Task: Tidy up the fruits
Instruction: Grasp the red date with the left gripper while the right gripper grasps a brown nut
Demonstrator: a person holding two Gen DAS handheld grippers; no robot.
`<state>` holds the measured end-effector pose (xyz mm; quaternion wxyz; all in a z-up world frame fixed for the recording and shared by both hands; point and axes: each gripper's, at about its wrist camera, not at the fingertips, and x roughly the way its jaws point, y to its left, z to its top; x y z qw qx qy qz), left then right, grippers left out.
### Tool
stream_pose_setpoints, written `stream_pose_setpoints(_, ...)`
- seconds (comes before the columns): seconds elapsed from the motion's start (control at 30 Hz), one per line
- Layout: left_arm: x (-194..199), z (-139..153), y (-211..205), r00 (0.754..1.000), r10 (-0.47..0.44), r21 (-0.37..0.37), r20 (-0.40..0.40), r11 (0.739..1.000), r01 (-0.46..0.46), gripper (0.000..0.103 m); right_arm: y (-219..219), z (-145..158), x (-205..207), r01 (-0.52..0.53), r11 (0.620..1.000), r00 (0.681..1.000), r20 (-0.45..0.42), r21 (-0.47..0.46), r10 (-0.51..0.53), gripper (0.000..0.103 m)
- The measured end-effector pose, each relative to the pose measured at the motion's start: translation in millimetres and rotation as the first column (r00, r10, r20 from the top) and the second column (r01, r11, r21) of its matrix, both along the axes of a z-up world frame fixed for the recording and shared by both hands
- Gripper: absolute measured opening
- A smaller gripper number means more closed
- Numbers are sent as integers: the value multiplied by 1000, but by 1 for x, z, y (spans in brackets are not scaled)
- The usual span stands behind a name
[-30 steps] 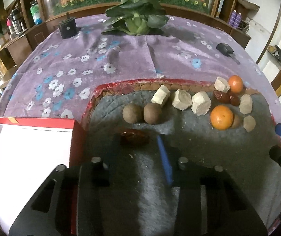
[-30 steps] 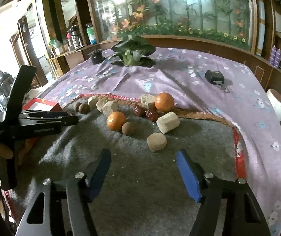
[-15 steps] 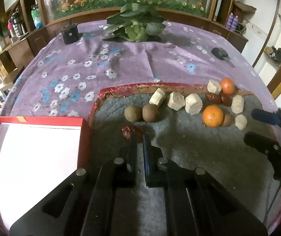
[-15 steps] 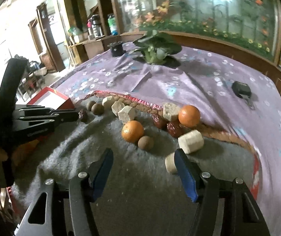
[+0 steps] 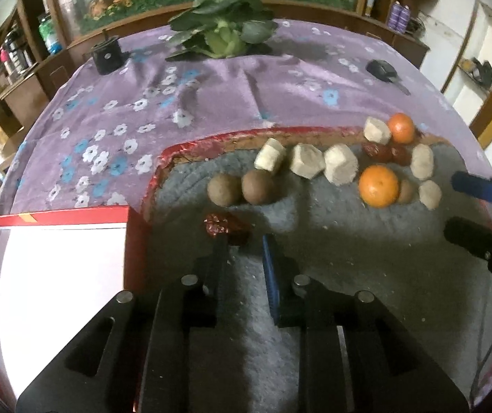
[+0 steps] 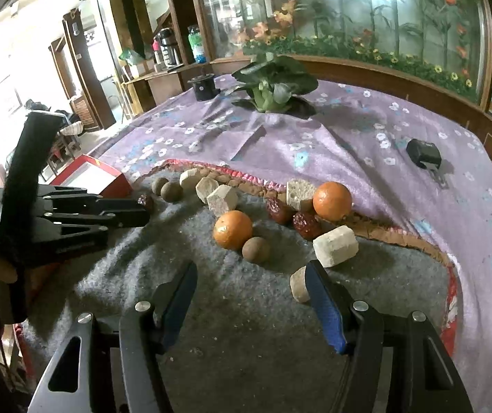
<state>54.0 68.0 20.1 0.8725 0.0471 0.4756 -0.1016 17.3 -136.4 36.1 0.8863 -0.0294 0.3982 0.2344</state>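
Red date [image 5: 223,224] now pinched at left gripper [image 5: 244,241] tips; jaws closed since a second ago. Right gripper [image 6: 251,277] spread, empty. Likely next: carry to red box [image 5: 56,265].

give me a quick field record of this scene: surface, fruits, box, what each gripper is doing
surface: grey felt mat on a purple floral tablecloth
oranges: two, one nearer, one further back
red dates: one at the left gripper's tips, two beside the far orange
brown round fruits: pair near the mat edge
pale chunks: several in a loose row
box: red, white inside, left of the mat
left gripper: shut on the red date
right gripper: open, holding nothing
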Motion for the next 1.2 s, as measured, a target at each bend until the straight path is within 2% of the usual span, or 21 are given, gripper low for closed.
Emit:
stream_pose_setpoints(0.1, 3, 2, 5, 999, 32, 12, 10, 999, -32, 19, -2, -1, 1, 1, 1000, 1000, -4, 8, -1, 64)
stream_pose_setpoints(0.2, 4, 4, 9, 1000, 17, -23, -4, 1000, -17, 20, -4, -2, 2, 3, 1000, 1000, -14, 20, -2, 64)
stream_pose_setpoints(0.23, 5, 3, 9, 1000, 8, -30, -17, 1000, -8, 28, -5, -3, 3, 4, 1000, 1000, -19, 24, -4, 64)
stream_pose_setpoints(0.27, 6, 2, 9, 1000, 7, -27, -24, 1000, -8, 43, -5, -4, 3, 5, 1000, 1000, -23, 26, -4, 64)
stream_pose_setpoints(0.33, 6, 2, 8, 1000, 22, -10, -11, 1000, -22, 54, -6, -5, 3, 4, 1000, 1000, -29, 30, -3, 64)
stream_pose_setpoints(0.47, 11, 1, 9, 999, 44, -22, -19, 999, -45, 54, -6, -7, 4, 3, 999, 999, -35, 32, -2, 64)
stream_pose_setpoints(0.7, 19, -7, 1, 999, 43, 37, -14, 998, -43, 53, -10, -7, 5, 11, 999, 999, -33, 41, -9, 64)
stream_pose_setpoints(0.73, 18, -8, 0, 999, 38, 39, -14, 999, -37, 44, -10, -7, 5, 11, 999, 999, -31, 40, -10, 64)
stream_pose_setpoints(0.77, 18, -10, -1, 999, 28, 26, -21, 999, -27, 29, -11, -7, 5, 10, 999, 1000, -28, 40, -9, 64)
stream_pose_setpoints(0.93, 14, -8, 3, 999, 48, -5, -21, 999, -48, 27, -9, -6, 5, -1, 1000, 1000, -30, 30, 2, 64)
stream_pose_setpoints(1.2, -17, 18, 10, 998, 54, -26, 44, 998, -53, 27, 11, -6, 18, -171, 984, 985, -10, -41, 171, 64)
